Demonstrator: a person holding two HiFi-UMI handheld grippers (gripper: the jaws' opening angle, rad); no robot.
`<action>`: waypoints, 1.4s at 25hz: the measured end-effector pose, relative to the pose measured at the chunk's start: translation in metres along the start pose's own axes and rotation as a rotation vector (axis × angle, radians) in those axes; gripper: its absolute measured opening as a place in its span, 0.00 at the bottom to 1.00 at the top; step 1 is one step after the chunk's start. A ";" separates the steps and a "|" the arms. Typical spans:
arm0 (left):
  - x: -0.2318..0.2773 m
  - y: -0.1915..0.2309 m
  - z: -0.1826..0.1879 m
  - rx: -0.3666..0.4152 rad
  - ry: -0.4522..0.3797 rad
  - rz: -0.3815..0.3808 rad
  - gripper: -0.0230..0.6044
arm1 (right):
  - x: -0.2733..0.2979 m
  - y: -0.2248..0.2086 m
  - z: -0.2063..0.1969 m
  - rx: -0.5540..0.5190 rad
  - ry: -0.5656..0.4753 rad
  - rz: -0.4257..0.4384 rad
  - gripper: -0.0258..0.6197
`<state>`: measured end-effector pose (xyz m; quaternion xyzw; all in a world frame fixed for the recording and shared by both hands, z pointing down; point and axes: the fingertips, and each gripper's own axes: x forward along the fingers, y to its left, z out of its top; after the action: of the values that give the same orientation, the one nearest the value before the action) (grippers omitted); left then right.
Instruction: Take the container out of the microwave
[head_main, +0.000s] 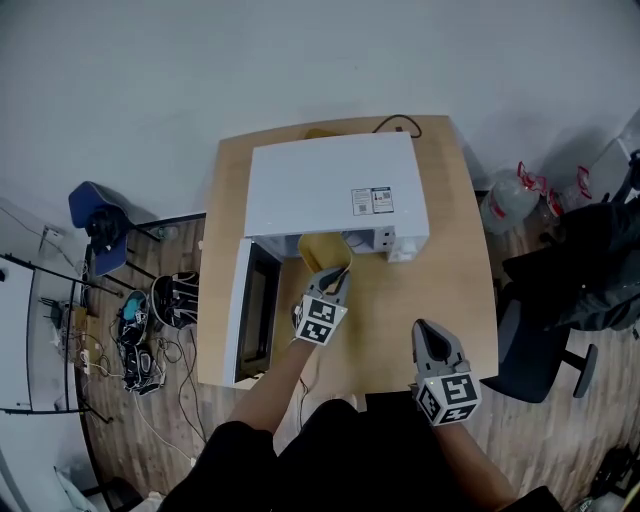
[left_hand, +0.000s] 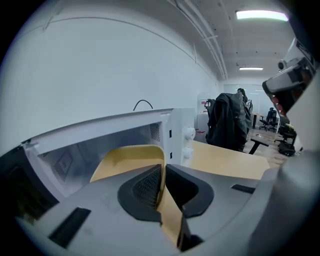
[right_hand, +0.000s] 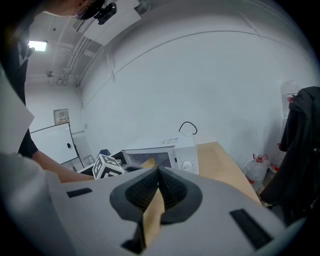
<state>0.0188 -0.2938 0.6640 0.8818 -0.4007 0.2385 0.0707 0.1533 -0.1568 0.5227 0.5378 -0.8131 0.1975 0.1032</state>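
Observation:
A white microwave (head_main: 330, 185) stands on the wooden table (head_main: 445, 290) with its door (head_main: 245, 315) swung open to the left. A yellow container (head_main: 322, 250) sits at the oven's mouth, partly outside it. My left gripper (head_main: 336, 274) is shut on the container's near wall. In the left gripper view the yellow wall (left_hand: 127, 160) runs between the dark pads (left_hand: 147, 187) of the left gripper (left_hand: 162, 175), with the microwave cavity (left_hand: 100, 150) just behind. My right gripper (head_main: 424, 330) hovers over the table to the right, and in its own view the right gripper (right_hand: 158, 172) is shut with nothing in it.
The open door juts out past the table's left front. A blue chair (head_main: 95, 215) and a tangle of cables (head_main: 150, 340) are on the floor at left. A black office chair (head_main: 540, 340) with a dark jacket and water bottles (head_main: 510, 200) stand at right.

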 end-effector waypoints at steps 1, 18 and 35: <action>-0.009 -0.003 -0.001 0.001 -0.007 -0.003 0.09 | -0.004 0.004 -0.001 -0.003 -0.003 -0.005 0.13; -0.172 -0.069 0.002 0.010 -0.134 -0.075 0.09 | -0.066 0.081 -0.014 -0.029 -0.085 -0.078 0.13; -0.291 -0.092 0.026 -0.017 -0.304 -0.003 0.09 | -0.092 0.137 -0.037 -0.072 -0.096 -0.063 0.13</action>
<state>-0.0684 -0.0450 0.5085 0.9077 -0.4075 0.0988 0.0169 0.0635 -0.0169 0.4921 0.5681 -0.8063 0.1388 0.0894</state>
